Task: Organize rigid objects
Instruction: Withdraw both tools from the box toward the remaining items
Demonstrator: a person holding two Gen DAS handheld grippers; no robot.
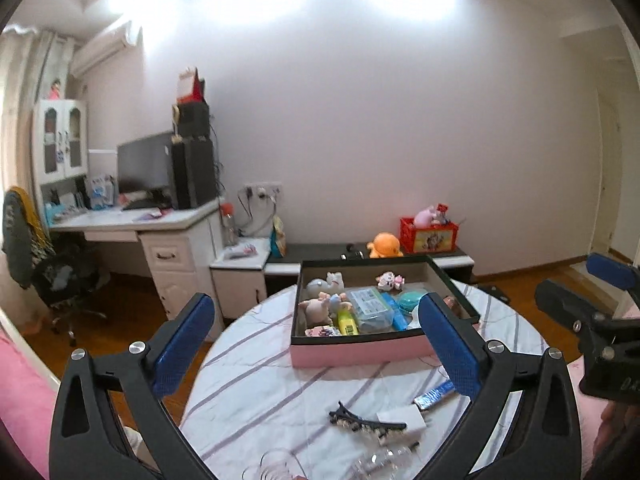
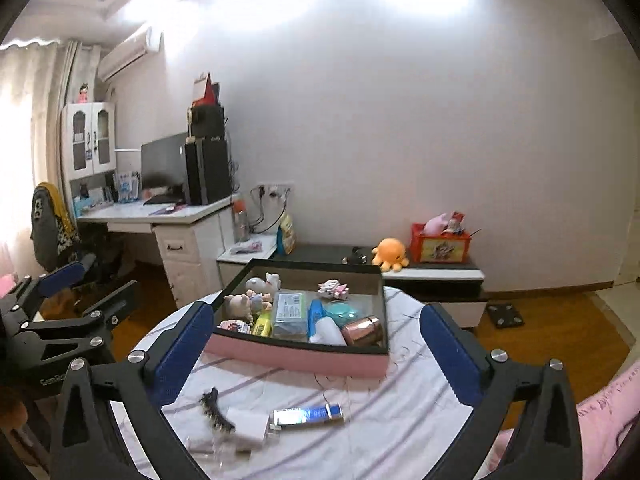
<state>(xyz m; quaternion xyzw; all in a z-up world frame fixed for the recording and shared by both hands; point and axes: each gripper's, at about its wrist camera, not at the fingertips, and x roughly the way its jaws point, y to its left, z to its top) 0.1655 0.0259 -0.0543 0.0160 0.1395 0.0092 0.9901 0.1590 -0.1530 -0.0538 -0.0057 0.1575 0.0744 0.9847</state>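
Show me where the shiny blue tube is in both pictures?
Left wrist view: the blue tube lies on the striped tablecloth, lower right, partly behind the tool's right finger.
Right wrist view: the blue tube lies low in the middle, right of the white charger.
Shared landmark: the pink box sits just beyond it in both.

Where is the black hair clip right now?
In both views the black hair clip lies on the table, nearer than the pink box, touching the white charger.
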